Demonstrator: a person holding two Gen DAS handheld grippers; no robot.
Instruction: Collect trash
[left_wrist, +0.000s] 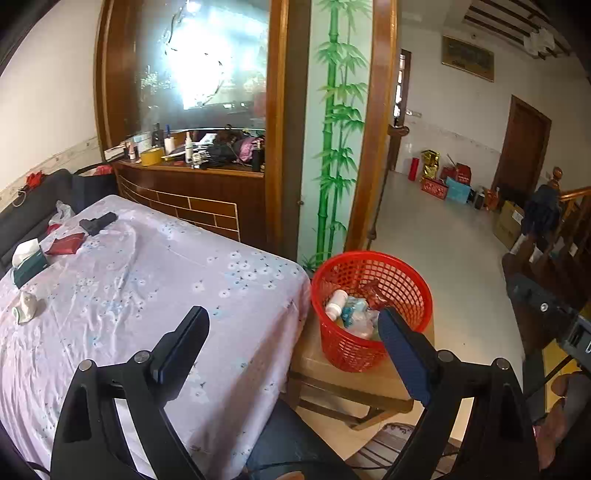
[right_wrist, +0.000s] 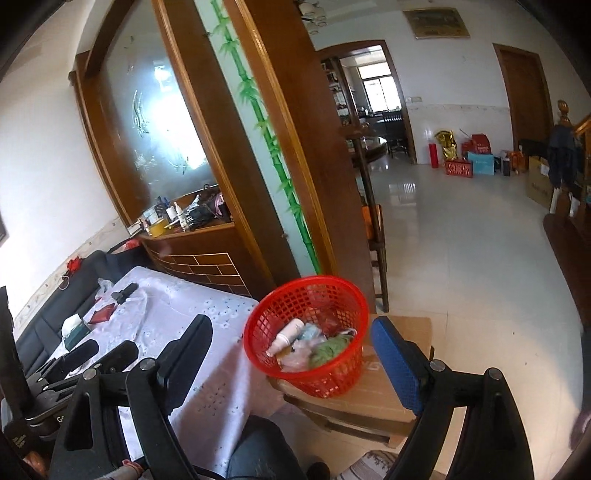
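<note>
A: We are holding the left gripper (left_wrist: 293, 321) with its jaws standing wide and nothing between them, and through the gap we are seeing the corner of the table (left_wrist: 155, 266) under its flowered cloth.

B: We are seeing the same on the right gripper (right_wrist: 291, 332): jaws spread wide, nothing gripped. The red basket (right_wrist: 308, 332) is sitting straight ahead of it, on a low wooden stool (right_wrist: 354, 402) just beside the table's corner.

A: We are looking down into that basket from the left too. A white bottle (left_wrist: 337, 303) is lying against its wall, with crumpled wrappers (left_wrist: 360, 317) beside it.

B: From our side we are also making out something green (right_wrist: 330, 349) among the wrappers.

A: On the cloth, well apart from the basket, we are noticing a crumpled white scrap (left_wrist: 25, 306), a tissue box (left_wrist: 28, 263), a red packet (left_wrist: 65, 244) and a black object (left_wrist: 96, 222).

B: We are seeing the left gripper's fingers (right_wrist: 83, 350) hanging over the cloth at our left edge.
</note>
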